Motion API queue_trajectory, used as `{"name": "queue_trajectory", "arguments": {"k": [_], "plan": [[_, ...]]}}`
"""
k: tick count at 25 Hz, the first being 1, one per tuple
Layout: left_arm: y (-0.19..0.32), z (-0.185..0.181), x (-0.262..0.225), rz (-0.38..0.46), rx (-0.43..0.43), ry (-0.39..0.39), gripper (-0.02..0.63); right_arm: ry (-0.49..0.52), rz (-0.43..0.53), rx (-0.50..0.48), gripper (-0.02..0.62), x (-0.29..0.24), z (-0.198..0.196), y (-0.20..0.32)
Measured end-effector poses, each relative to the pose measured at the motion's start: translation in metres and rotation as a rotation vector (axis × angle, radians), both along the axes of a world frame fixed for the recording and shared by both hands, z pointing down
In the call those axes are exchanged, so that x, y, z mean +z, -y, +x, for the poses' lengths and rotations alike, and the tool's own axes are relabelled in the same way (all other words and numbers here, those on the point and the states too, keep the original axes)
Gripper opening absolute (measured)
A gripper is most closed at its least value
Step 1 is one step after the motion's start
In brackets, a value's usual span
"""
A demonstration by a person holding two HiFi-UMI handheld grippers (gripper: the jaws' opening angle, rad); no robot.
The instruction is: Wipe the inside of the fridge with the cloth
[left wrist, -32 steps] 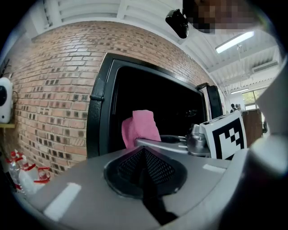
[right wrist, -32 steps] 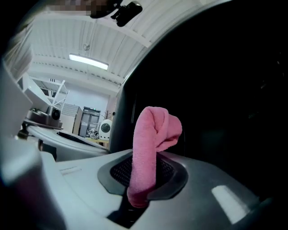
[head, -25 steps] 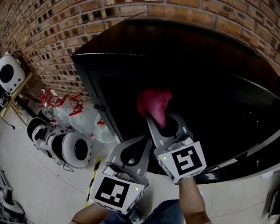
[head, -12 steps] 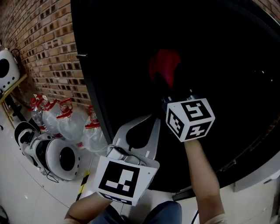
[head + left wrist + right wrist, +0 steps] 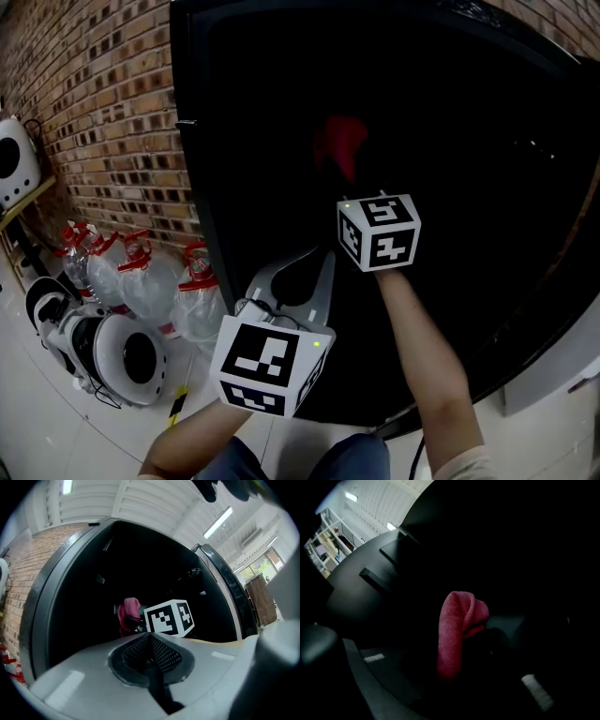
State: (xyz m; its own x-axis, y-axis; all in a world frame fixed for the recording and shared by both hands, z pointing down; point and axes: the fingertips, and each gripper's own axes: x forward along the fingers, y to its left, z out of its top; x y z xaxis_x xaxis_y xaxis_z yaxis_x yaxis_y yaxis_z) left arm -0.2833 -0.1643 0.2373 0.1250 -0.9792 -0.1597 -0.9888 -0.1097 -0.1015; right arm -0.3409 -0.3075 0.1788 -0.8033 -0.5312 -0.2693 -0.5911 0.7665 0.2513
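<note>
Right gripper [image 5: 352,180] clamped on 1 pink cloth [image 5: 339,142] inside fridge [image 5: 187,94]; left gripper [image 5: 326,261] jaws together, empty.

So the right arm [image 5: 424,352] is stretched way out forward, bare forearm running in a straight line up to its marker cube [image 5: 378,232]. The right gripper [image 5: 352,180] past that has its jaws pinched down on the cloth [image 5: 339,145], which pokes up out of the tips. The left gripper [image 5: 317,261] sits lower and closer to the body, just left of the right forearm and pointing roughly the same way, jaws pressed together with nothing in them, and only a bit of the left forearm [image 5: 202,441] shows behind it.
</note>
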Motion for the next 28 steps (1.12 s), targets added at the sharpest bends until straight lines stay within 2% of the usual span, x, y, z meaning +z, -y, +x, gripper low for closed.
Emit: {"name": "queue_trajectory", "arguments": {"k": [5,11,16,23,26,28], "plan": [[0.006,0.004,-0.007,0.02,0.042,-0.024,0.012,-0.008,0.003,0.094,0.06,-0.003,0.024,0.014],[0.027,0.022,0.002,-0.025,0.112,-0.022,0.014,0.008,-0.045,0.276,0.058,-0.003,0.078,0.043],[0.031,0.029,0.003,-0.031,0.159,-0.046,0.014,0.025,-0.063,0.376,0.06,-0.001,0.115,0.056],[0.031,0.036,0.007,-0.045,0.187,-0.049,0.014,0.011,-0.089,0.456,0.06,-0.001,0.147,0.059],[0.028,0.038,0.004,-0.032,0.192,-0.056,0.012,0.002,-0.091,0.475,0.06,0.002,0.156,0.038],[0.025,0.038,0.001,-0.018,0.184,-0.057,0.012,-0.005,-0.057,0.482,0.06,0.002,0.161,0.014]]}}
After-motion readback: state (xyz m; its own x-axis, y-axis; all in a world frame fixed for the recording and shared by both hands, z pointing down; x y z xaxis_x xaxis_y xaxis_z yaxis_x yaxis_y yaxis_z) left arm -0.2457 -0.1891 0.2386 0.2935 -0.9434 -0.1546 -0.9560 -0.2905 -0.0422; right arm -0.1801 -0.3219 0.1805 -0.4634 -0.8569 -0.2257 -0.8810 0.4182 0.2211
